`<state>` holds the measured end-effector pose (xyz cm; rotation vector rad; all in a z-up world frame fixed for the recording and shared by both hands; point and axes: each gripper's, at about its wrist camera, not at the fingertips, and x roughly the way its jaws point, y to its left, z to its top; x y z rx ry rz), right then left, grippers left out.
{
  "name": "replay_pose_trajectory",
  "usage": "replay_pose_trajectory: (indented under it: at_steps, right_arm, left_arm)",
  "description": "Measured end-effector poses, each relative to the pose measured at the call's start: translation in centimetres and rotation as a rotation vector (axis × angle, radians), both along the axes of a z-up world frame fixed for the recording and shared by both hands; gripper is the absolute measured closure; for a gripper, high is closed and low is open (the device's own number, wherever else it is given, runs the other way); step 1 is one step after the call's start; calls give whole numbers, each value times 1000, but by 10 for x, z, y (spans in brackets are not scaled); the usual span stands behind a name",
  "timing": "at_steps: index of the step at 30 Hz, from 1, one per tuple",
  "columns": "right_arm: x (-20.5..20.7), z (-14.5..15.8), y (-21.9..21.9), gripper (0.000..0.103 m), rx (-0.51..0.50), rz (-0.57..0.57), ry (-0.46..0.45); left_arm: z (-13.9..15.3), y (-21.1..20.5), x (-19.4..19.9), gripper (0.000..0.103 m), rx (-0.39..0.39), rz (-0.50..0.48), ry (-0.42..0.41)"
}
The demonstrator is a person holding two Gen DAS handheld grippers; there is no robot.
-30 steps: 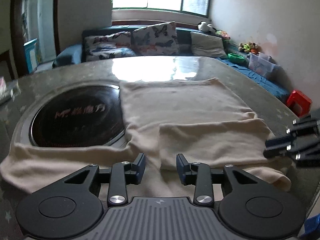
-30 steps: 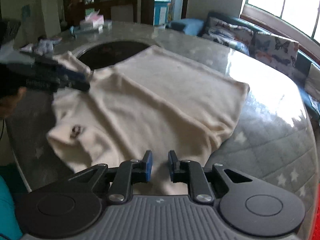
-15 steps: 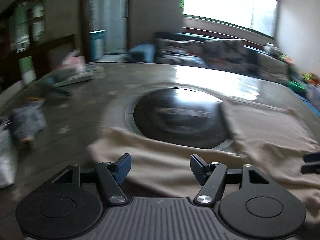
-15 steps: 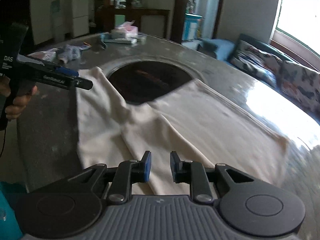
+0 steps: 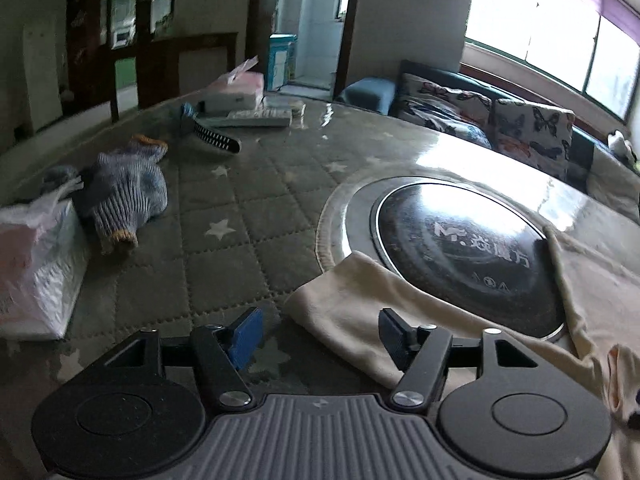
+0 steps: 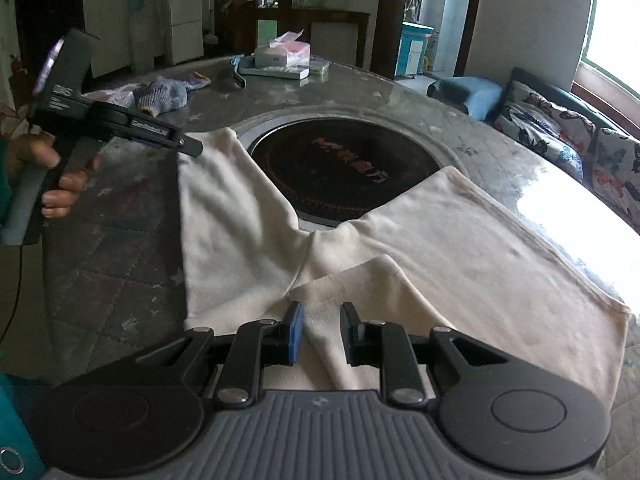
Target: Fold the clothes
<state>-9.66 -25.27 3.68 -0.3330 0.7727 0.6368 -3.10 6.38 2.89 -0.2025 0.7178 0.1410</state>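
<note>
Cream garment (image 6: 420, 240) lies spread on the quilted desk (image 5: 224, 216), one long sleeve (image 6: 228, 216) reaching left past the dark round hotplate (image 6: 344, 168) set in the desk's middle. Your left tool (image 5: 318, 330) hovers over that sleeve's cuff end with its jaws well apart and closing; the cuff lies between them, but the pads do not press it. In the right wrist view your left hand (image 6: 52, 176) grips that tool's handle. Your right tool (image 6: 320, 334) stands narrowly parted over a folded edge of cloth near the garment's lower part, gripping nothing. Beyond the hotplate lie a knitted glove (image 5: 124, 196), a tissue box (image 5: 236, 92) and a white bag (image 5: 36, 264).
</note>
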Motion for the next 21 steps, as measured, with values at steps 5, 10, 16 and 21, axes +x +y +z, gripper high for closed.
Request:
replay_pose_trajectory:
  at_steps: [5,10,16,21]
  right_arm:
    - [-9,7,-9,81,19,-16,-12]
    - [-17,14,-22,80,50,-62,-31]
    - [-23,23,-46,80,101,-138,-51]
    - [-31,28,-71,80,142,-218,-69]
  left_arm:
    - [0,-2,4,65,21,20,-9]
    - [4,-4,3,92,-9,4,-21]
    - [45,-46,-10,94,-58,-150,-122]
    - [86,-101,-27,94,-117,-360,-216]
